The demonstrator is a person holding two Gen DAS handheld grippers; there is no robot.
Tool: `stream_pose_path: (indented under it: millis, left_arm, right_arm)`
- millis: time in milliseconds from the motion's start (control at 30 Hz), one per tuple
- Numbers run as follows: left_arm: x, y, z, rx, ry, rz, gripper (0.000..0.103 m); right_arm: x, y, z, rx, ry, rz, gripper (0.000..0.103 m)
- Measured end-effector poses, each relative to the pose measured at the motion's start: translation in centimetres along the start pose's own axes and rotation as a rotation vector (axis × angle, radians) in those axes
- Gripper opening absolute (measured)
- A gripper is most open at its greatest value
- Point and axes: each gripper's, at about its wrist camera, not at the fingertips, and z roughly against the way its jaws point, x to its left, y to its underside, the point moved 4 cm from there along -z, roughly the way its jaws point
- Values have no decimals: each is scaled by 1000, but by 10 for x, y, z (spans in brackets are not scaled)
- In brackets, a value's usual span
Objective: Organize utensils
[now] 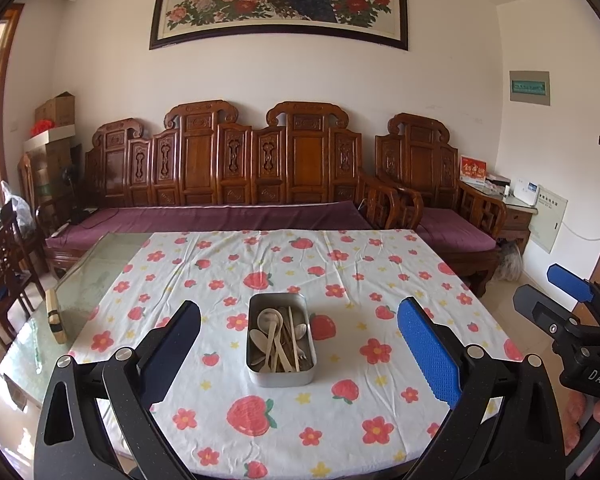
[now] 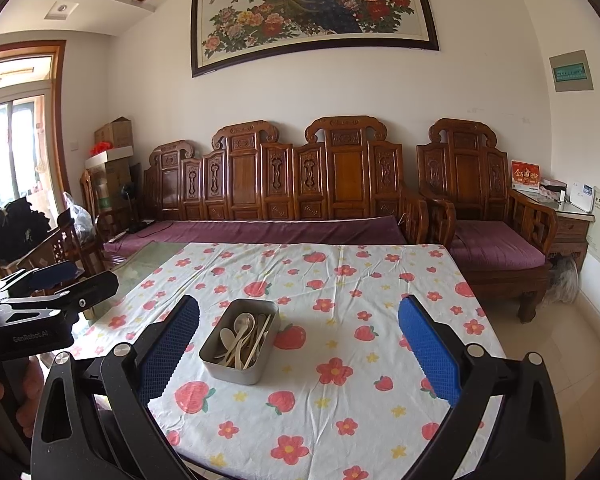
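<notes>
A grey metal tin (image 1: 281,376) (image 2: 236,372) stands near the middle of the flowered tablecloth (image 1: 340,272) (image 2: 340,280). Inside it lie several pale spoons, forks and chopsticks (image 1: 278,340) (image 2: 242,340), jumbled together. My left gripper (image 1: 299,322) hovers open above the near part of the table, and the tin shows between its blue-padded fingers. My right gripper (image 2: 299,320) is open too, with the tin just right of its left finger. Each gripper appears at the edge of the other's view. Nothing is held.
A glass table top (image 1: 96,276) is bare at the left of the cloth, with a small wooden block (image 1: 56,316) on it. A carved wooden sofa (image 1: 228,184) with purple cushions runs behind the table. Wooden chairs (image 1: 0,276) stand at the left. A hand (image 2: 4,396) holds the left gripper.
</notes>
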Motion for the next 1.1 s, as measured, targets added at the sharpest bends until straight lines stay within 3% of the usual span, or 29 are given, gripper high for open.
stream_pose_path:
  millis: [1100]
  left_arm:
    - [-2,-4,3,-10,5,-7,95]
  right_arm:
    - [1,1,-2,1,5,-1,100]
